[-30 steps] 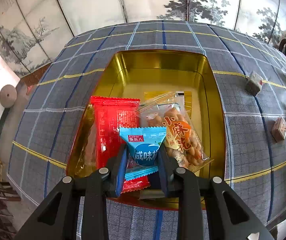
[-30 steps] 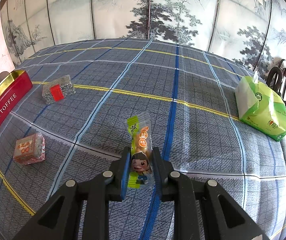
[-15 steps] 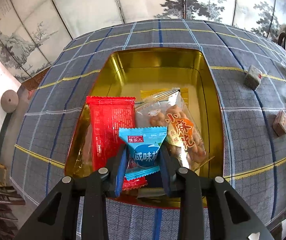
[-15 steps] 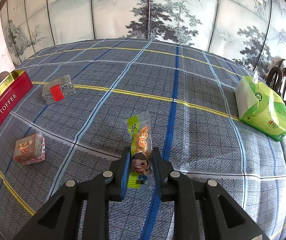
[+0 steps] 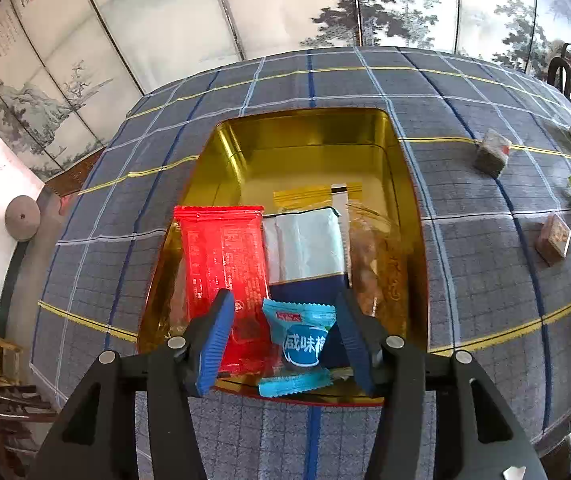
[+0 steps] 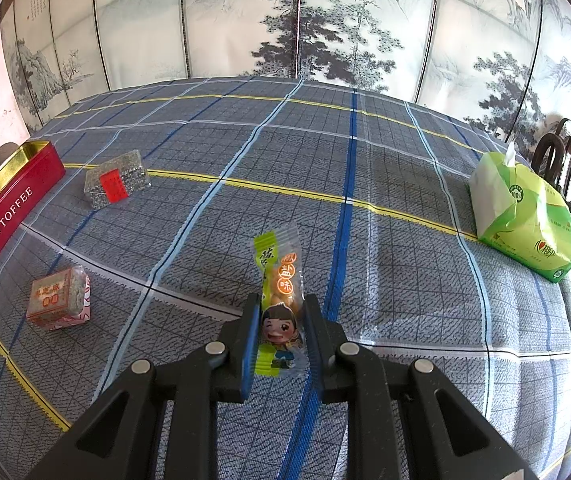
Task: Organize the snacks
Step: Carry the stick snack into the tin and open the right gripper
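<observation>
Hovering over the near edge of the gold-lined tin point(image 5: 305, 132), the left gripper point(image 5: 285, 340) had its blue-padded fingers point(image 5: 215, 338) spread wide, holding nothing. Between them, touching neither pad, lay a small blue packet point(image 5: 299, 340) with white lettering, its lower crimp resting on the tin's near rim. Just ahead and to the left of the gripper lay a red wrapper point(image 5: 225, 264), flat and lengthwise inside the tin. Straight ahead sat a silver-and-navy pouch point(image 5: 305, 252), and to the right of that a clear bag of brown snacks point(image 5: 377, 264) against the tin's right wall. A yellow-edged sachet point(image 5: 313, 194) showed beyond the pouch; the far half of the tin was bare gold. Well off to the right on the plaid tablecloth point(image 5: 485, 272) sat two wrapped cubes, one greyish point(image 5: 492, 153) and farther, one brownish point(image 5: 553, 236) and nearer. The right gripper point(image 6: 279, 328) was closed snugly on a narrow green-and-clear packet point(image 6: 279, 300) printed with a cartoon face, both pads pressing its sides, the packet pointing forward away from the fingers. Whether the packet was lifted or resting on the cloth could not be told. Far to the left of this gripper stood the tin's red outer wall point(image 6: 9, 220) lettered TOFFEE. Between it and the gripper were a pink-wrapped cube point(image 6: 59, 300) nearer and a clear block with a red label point(image 6: 115, 184) farther. Well off to the right front sat a green tissue pack point(image 6: 525, 216).
</observation>
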`<state>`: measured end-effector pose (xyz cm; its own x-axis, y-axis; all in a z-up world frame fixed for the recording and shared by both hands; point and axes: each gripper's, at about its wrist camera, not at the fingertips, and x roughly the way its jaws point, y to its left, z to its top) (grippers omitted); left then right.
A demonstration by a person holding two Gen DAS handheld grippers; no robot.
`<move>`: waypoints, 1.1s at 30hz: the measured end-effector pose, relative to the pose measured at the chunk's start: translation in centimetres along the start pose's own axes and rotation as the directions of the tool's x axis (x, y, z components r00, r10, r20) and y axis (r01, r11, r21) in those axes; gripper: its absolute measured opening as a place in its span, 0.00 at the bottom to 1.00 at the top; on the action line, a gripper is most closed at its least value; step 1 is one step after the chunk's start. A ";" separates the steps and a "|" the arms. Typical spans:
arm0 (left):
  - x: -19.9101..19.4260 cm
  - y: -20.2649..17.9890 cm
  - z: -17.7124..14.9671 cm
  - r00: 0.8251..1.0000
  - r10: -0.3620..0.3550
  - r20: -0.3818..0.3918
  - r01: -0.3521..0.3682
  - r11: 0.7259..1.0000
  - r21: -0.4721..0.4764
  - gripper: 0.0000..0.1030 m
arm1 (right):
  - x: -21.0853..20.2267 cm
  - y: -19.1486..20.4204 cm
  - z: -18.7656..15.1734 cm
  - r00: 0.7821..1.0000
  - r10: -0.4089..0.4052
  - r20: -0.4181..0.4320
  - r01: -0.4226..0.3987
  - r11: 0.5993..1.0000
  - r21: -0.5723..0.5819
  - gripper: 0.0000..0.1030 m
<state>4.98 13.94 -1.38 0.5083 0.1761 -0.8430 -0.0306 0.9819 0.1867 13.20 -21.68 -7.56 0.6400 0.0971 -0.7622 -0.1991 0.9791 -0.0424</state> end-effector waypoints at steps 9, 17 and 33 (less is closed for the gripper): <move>-1.1 -0.4 -0.3 0.999 -0.045 0.007 0.045 0.999 -0.014 0.62 | 0.0 0.1 0.0 1.000 -0.008 0.000 0.008 1.000 -0.006 0.20; -2.1 -0.5 -0.9 0.998 -0.066 0.016 0.067 0.996 -0.057 0.68 | 0.0 0.3 0.2 1.000 -0.021 -0.017 0.021 1.000 0.018 0.20; -2.8 -0.7 -2.4 0.997 -0.061 0.038 0.065 0.991 -0.118 0.82 | -1.0 1.2 1.2 0.992 -0.115 -0.052 0.120 0.986 0.116 0.19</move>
<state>1.53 12.90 -0.41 0.5416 0.1129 -0.8330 -0.0987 0.9926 0.0703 13.20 -20.37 -6.04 0.6190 -0.0256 -0.7850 -0.0328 0.9978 -0.0584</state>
